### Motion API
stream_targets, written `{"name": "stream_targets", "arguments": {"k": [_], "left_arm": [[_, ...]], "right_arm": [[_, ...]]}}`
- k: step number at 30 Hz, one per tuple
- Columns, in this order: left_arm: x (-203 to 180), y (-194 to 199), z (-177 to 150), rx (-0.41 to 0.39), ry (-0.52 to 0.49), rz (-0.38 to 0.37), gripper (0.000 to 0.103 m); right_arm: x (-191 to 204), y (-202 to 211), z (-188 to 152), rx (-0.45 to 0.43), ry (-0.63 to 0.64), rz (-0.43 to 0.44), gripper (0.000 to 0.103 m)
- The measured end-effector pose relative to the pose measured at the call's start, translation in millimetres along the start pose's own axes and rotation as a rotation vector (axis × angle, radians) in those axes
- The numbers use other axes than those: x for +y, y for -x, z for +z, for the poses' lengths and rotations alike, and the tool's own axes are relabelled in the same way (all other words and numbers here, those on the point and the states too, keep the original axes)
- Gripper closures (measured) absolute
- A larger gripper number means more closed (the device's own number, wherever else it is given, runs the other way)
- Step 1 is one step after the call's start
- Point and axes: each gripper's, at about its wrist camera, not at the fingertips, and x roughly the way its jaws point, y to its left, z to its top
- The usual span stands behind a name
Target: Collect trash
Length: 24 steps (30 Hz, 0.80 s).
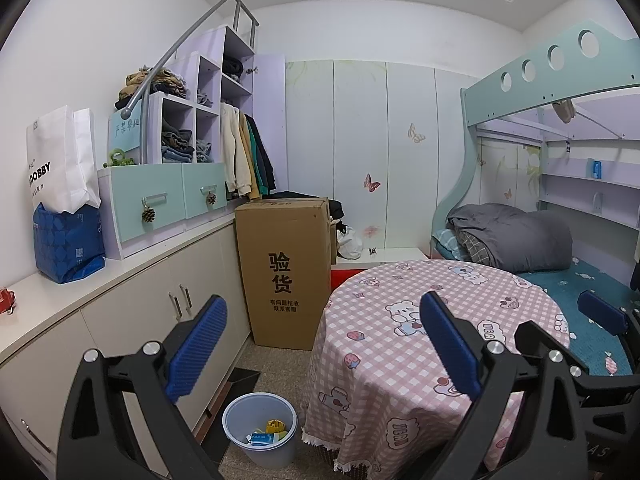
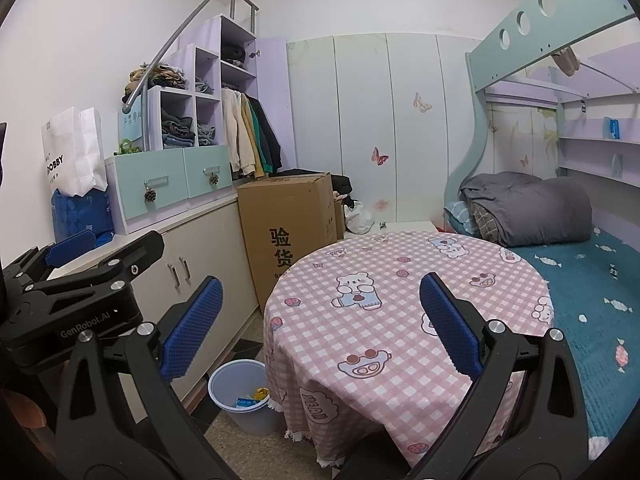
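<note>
A pale blue trash bin (image 1: 260, 428) stands on the floor left of the round table (image 1: 400, 320); it shows in the right wrist view too (image 2: 240, 396). Inside lie a blue-white packet (image 1: 262, 438) and a yellow wrapper (image 1: 276, 426). My left gripper (image 1: 324, 344) is open and empty, held above the bin and table edge. My right gripper (image 2: 320, 320) is open and empty over the pink checked tablecloth (image 2: 380, 320). The left gripper also shows at the left of the right wrist view (image 2: 72, 256). The right gripper's blue pad (image 1: 602, 312) shows at the right of the left wrist view.
A tall cardboard box (image 1: 288, 272) stands behind the bin. White cabinets (image 1: 132, 320) with a counter run along the left wall, bearing a blue bag (image 1: 68, 244) and a red item (image 1: 6, 300). A bunk bed (image 1: 560, 248) with a grey quilt lies right.
</note>
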Motion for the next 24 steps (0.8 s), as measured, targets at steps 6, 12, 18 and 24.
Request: {"name": "stream_targets", "arguments": {"k": [6,12,18,24], "left_arm": [[0.8,-2.2,-2.2,0.005,-0.002,0.000,0.008],[2.9,-4.2,-3.4,0.012,-0.002,-0.001,0.008],[5.5,-8.4,-2.8,0.021,-0.003,0.001,0.008],[6.0,-17.4,-4.0,0.038,-0.002,0.010,0.008]], "right_arm": [[-0.7,-1.9,0.0,0.006,-0.004,0.001,0.006],[-1.1,-5.2,-0.7,0.015,-0.010,0.005,0.006],[-2.6,-11.5,0.1,0.026,-0.016,0.011,0.006],[-6.0,-23.0,-0.2,0.041,-0.024,0.019,0.006]]}}
